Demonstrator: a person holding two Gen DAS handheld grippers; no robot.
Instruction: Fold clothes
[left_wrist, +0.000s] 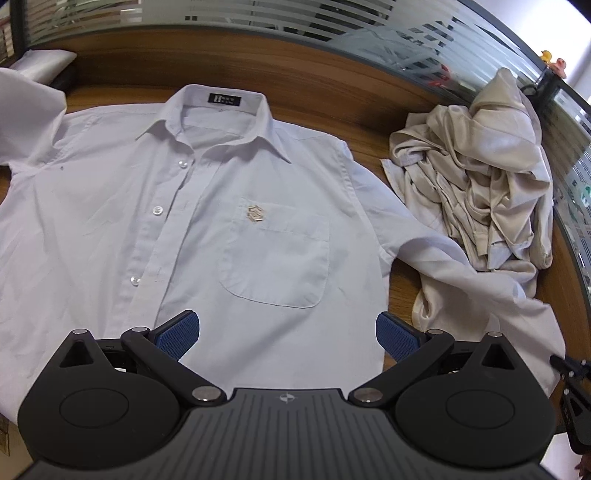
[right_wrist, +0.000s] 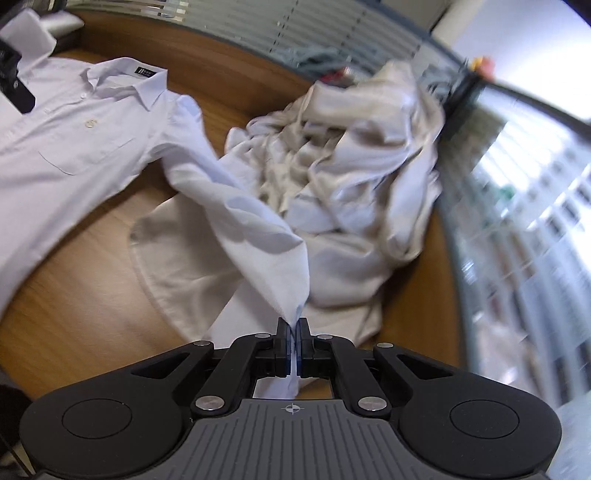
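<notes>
- Flat on the wooden bench (left_wrist: 369, 110), a white short-sleeved shirt (left_wrist: 229, 229) lies face up and buttoned, filling the left and middle of the left wrist view.
- Its long axis runs from the lower edge of that frame to the top: collar (left_wrist: 218, 122) with a dark label at upper centre, hem toward the camera, chest pocket (left_wrist: 275, 262) right of the button placket.
- At right, a crumpled heap of beige clothes (left_wrist: 480, 184) sits on the bench, touching the shirt's outstretched sleeve.
- Behind the bench runs a glass partition with frosted stripes (left_wrist: 295, 14); small toy ducks (left_wrist: 554, 62) perch at upper right.
- The left tongs (left_wrist: 288, 336) are spread wide, blue pads apart, above the shirt's lower front, gripping nothing.
- The right tongs (right_wrist: 293, 332) are clamped on the tip of the shirt sleeve (right_wrist: 258, 240), which rises from the shoulder at upper left of the right wrist view down to the pads, lifted over the beige heap; this view is motion-blurred.
</notes>
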